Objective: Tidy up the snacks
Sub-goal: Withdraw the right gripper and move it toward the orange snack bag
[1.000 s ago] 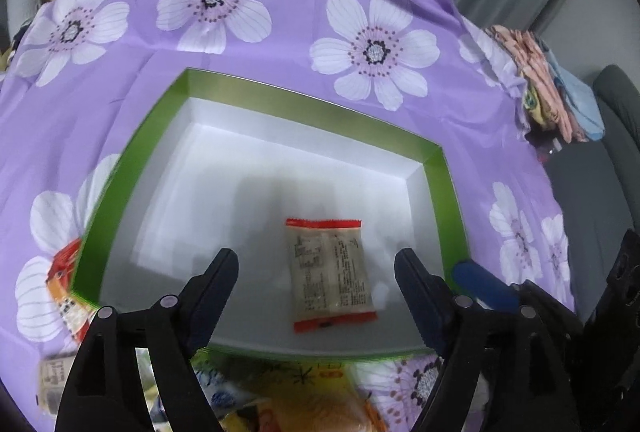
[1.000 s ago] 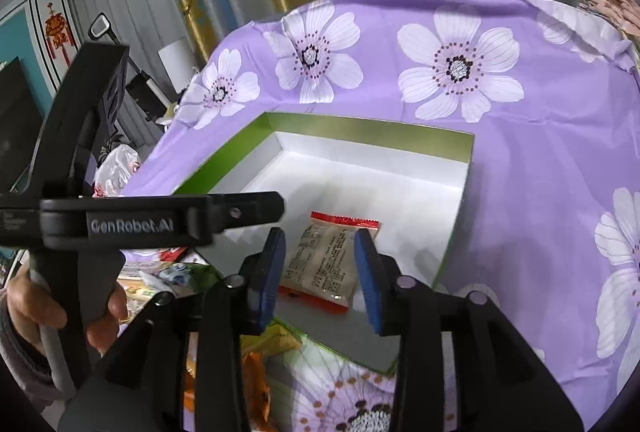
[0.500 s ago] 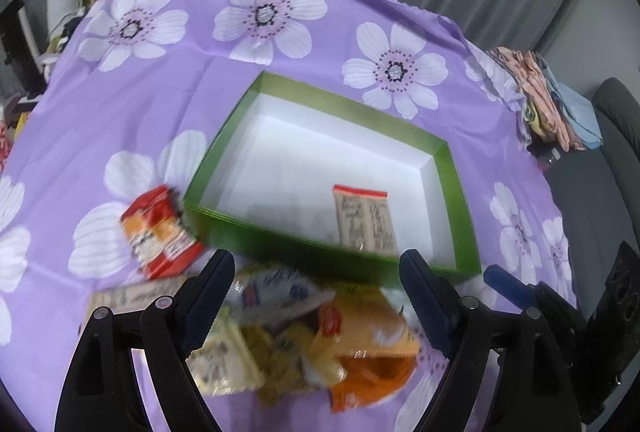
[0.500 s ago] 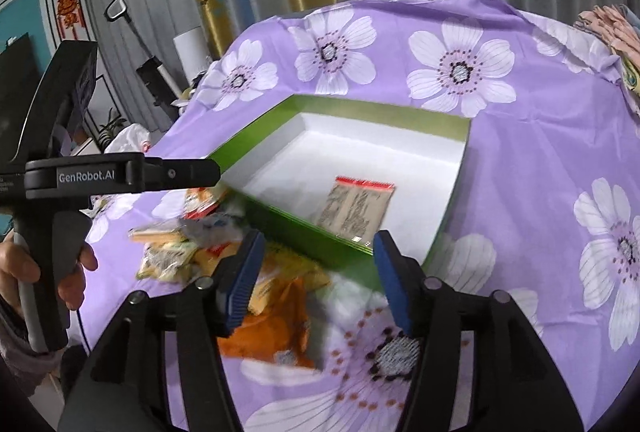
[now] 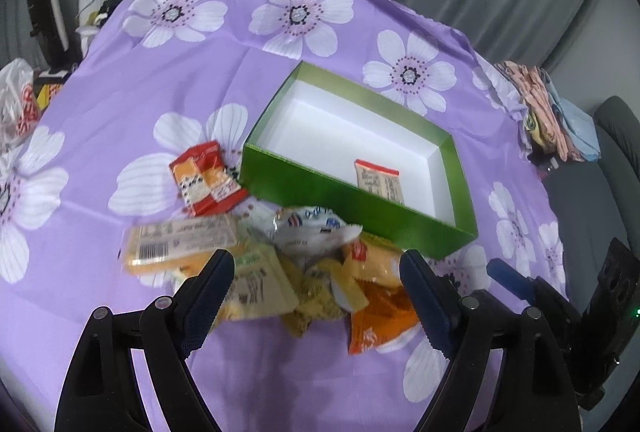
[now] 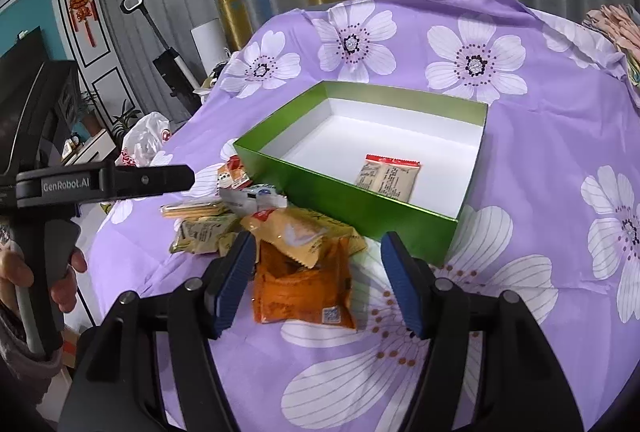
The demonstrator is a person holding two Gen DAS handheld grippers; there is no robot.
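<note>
A green box (image 5: 340, 188) (image 6: 340, 188) with a white inside sits on the purple flowered cloth. One beige snack pack with red ends (image 5: 378, 182) (image 6: 388, 176) lies in it. A pile of snack packs lies in front of the box: an orange pack (image 5: 378, 312) (image 6: 304, 292), a white pack (image 5: 312, 230), a red-orange pack (image 5: 204, 178), a long yellow pack (image 5: 176, 244). My left gripper (image 5: 316, 292) is open and empty above the pile. My right gripper (image 6: 320, 280) is open and empty over the orange pack.
The purple flowered cloth (image 6: 540, 136) covers the whole table. Folded clothes (image 5: 548, 108) lie at the far right edge. A white plastic bag (image 6: 146, 144) sits off the table's left side. The left gripper's body (image 6: 104, 184) shows left in the right wrist view.
Both grippers have pulled back from over the box toward the near side, so the snack pile is now in view. The right gripper's jaws have opened wider. The beige pack stays in the box.
</note>
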